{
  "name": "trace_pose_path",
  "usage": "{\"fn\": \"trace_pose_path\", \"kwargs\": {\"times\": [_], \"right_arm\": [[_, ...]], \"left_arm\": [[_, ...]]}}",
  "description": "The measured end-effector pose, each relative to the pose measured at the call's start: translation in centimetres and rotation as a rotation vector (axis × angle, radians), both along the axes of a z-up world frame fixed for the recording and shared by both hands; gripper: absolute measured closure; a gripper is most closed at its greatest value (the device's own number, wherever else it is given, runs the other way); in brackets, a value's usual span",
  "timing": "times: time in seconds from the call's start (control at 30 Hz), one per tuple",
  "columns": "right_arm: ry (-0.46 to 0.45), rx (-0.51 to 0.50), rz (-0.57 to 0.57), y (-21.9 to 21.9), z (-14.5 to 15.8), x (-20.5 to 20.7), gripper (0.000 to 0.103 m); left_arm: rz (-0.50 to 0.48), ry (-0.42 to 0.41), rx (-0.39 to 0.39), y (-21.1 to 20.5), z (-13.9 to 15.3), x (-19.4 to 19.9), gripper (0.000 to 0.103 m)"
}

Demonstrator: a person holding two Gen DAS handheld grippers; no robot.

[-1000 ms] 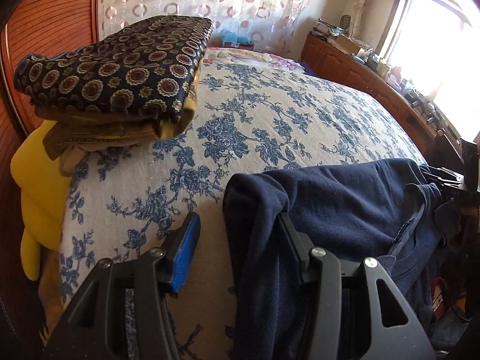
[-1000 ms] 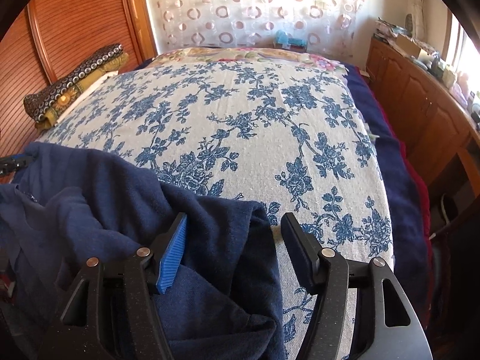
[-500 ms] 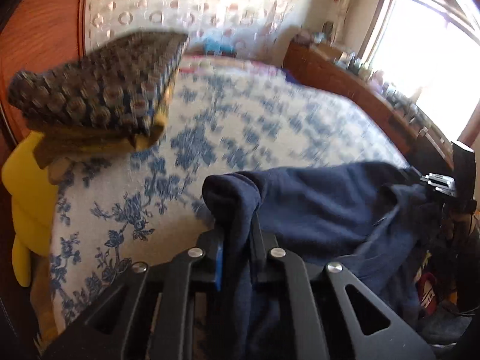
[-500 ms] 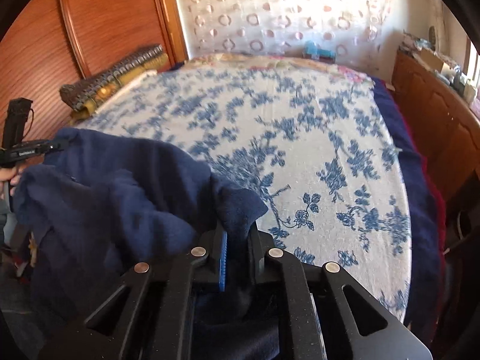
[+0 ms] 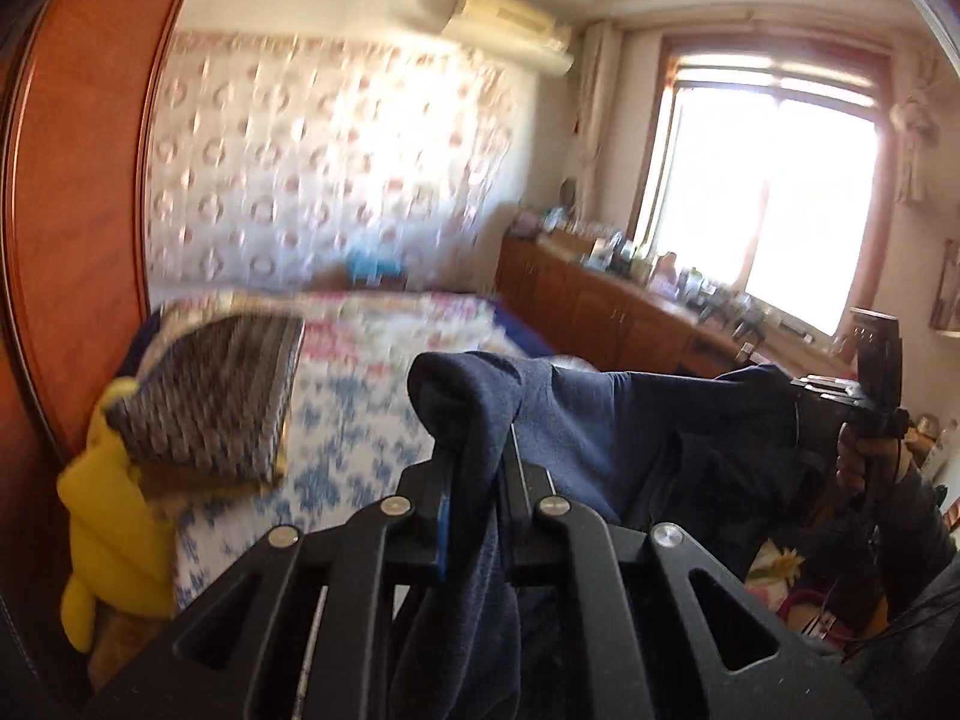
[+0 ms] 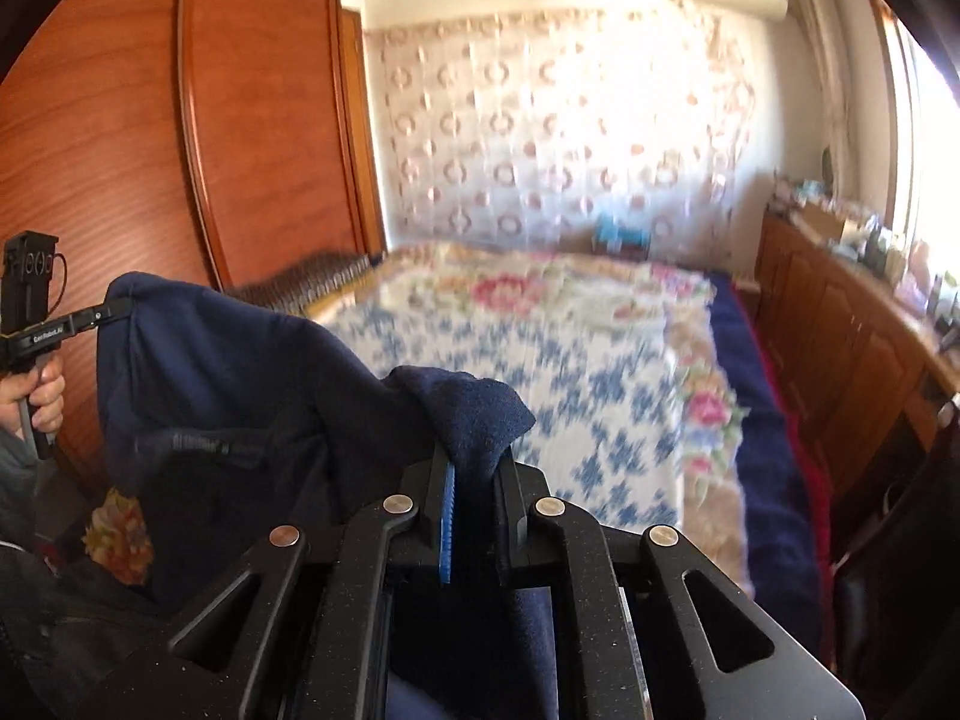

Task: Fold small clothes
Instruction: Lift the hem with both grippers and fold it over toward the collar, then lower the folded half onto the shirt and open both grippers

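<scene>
Fingers (image 5: 447,516) of the left gripper (image 5: 474,474) are seen pinched tight on a bunched corner of the navy fleece garment (image 5: 630,420), and the right gripper (image 6: 474,480) is likewise clamped on the opposite corner, a tuft of cloth standing up above each pair of jaws. The garment is held in the air between the two grippers, its top edge stretched roughly level and the rest hanging down in front of the bed (image 6: 540,360), clear of the blue-flowered quilt as far as can be told. It is judged to be soft, thick and limp, light enough for two pinch grips, and not slippery, since the fleece nap is bitten well by the ridged blue pad. No stiffness is to be expected; the loose body will sag and swing, so the upper corners are the sensible places to be held while it is lowered flat onto the quilt. A slack fold near the middle may have to be smoothed. A stack of folded cloth (image 5: 210,396), patterned dark on top, is seen lying at the near left edge of the bed, with something yellow (image 5: 108,534) beneath it. No box, basket or other container can be made out near the work; the clutter on the wooden sideboard (image 5: 630,312) is too blurred for contents to be told.
</scene>
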State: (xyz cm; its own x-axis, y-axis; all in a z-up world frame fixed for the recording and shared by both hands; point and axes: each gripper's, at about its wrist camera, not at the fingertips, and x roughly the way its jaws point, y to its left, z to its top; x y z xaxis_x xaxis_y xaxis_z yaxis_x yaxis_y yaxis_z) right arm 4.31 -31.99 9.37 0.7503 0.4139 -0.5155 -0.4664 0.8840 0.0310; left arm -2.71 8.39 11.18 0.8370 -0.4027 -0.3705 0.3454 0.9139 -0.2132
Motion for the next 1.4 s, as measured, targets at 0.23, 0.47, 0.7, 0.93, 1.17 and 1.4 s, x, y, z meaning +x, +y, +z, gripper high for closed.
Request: {"fn": "trace_pose_path", "kwargs": {"times": [0.23, 0.47, 0.7, 0.93, 1.17, 1.4], "right_arm": [[-0.152, 0.028, 0.009, -0.9, 7.6, -3.4, 0.096], [-0.311, 0.018, 0.017, -0.8, 13.8, -6.5, 0.097], [-0.373, -0.010, 0.018, -0.5, 16.7, -6.2, 0.097], [-0.291, -0.062, -0.016, 0.0, 16.1, 1.8, 0.097], [-0.091, -0.147, -0.115, 1.2, 6.8, 19.6, 0.090], [0.098, -0.239, -0.194, 1.1, -4.8, 27.2, 0.060]], "left_arm": [[-0.007, -0.172, -0.003, 0.1, 6.9, -3.0, 0.095], [0.015, -0.285, -0.012, 1.3, 10.9, -4.1, 0.095], [0.049, -0.318, 0.003, 2.8, 12.5, -3.0, 0.094], [0.115, -0.220, 0.061, 2.6, 9.6, 5.1, 0.094], [0.173, -0.024, 0.178, 0.9, 0.0, 19.6, 0.082], [0.133, 0.177, 0.208, -0.6, -8.9, 23.0, 0.061]]}}
